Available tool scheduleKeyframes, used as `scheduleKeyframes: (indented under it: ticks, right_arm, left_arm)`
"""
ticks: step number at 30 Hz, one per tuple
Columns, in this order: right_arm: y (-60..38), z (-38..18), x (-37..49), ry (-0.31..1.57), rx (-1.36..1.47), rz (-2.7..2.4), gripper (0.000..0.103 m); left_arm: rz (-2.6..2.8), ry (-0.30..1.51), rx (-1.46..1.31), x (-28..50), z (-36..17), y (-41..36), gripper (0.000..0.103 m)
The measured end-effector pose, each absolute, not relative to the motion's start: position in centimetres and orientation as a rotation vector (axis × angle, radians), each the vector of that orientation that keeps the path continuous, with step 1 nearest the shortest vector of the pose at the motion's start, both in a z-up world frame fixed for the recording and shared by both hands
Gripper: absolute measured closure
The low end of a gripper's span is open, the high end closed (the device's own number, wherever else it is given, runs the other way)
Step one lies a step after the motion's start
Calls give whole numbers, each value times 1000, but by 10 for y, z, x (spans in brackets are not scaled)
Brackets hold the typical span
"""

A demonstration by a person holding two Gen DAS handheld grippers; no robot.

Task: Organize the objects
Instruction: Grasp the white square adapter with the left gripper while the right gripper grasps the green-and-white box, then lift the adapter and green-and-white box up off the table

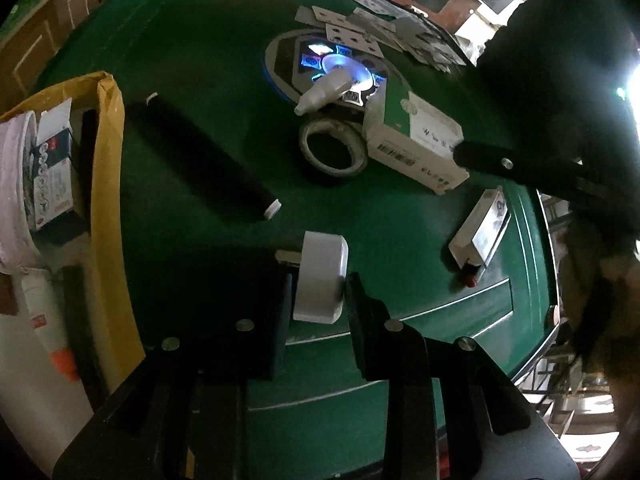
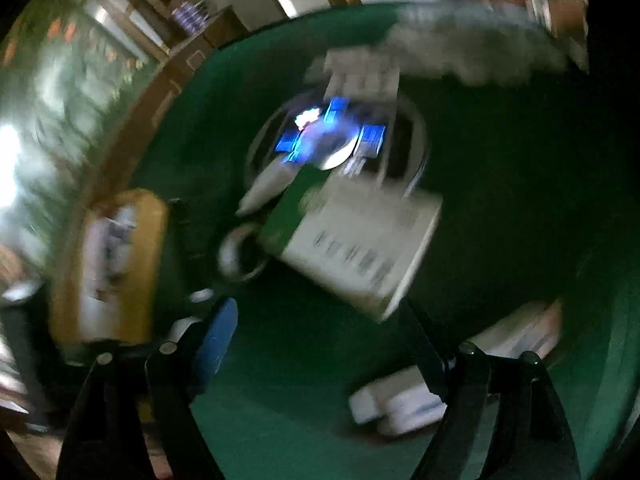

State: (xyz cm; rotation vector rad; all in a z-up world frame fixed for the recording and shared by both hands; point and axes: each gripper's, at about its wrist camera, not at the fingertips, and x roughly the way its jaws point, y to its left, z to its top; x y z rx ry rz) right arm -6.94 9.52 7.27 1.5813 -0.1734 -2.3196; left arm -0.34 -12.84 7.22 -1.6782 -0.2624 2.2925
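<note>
My left gripper (image 1: 318, 300) is shut on a white tape roll (image 1: 320, 276), held on edge above the green table (image 1: 200, 80). A yellow cardboard box (image 1: 102, 184) with packets inside stands at the left. My right gripper (image 2: 320, 344) is open and empty, its jaws wide apart just in front of a white and green box (image 2: 360, 240); that view is blurred. The same white and green box (image 1: 416, 144) lies right of centre in the left wrist view, with the right gripper's finger (image 1: 500, 164) at its right end.
On the table lie a black tube (image 1: 200, 156), a tape ring (image 1: 332, 152), a white dropper bottle (image 1: 324, 92), a small card pack (image 1: 480, 232), scattered playing cards (image 1: 380, 28) and a glowing centre panel (image 1: 340, 64). The table edge runs at the right.
</note>
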Motion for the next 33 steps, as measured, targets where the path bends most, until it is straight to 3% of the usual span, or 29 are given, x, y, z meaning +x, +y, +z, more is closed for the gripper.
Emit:
scheduleKeyframes:
  ticks: [3, 7, 13, 16, 23, 33]
  right_arm:
    - [80, 73, -87, 208, 1515, -2296, 3]
    - [58, 61, -98, 655, 1443, -2143, 1]
    - [43, 26, -110, 856, 1528, -1973, 1]
    - [44, 19, -113, 794, 1554, -1994, 14]
    - [64, 26, -102, 623, 1580, -2126, 33]
    - [98, 46, -38, 28, 1597, -2263, 35]
  left_arm:
    - [2300, -254, -1678, -3, 74, -127, 77]
    - [2303, -269, -1686, -5, 72, -127, 77]
    - [2280, -222, -1685, -7, 70, -121, 77]
    - [2274, -191, -1726, -7, 63, -117, 73]
    - [2246, -183, -1735, -5, 50, -115, 73]
    - [2253, -336, -1684, -11, 53, -123, 79]
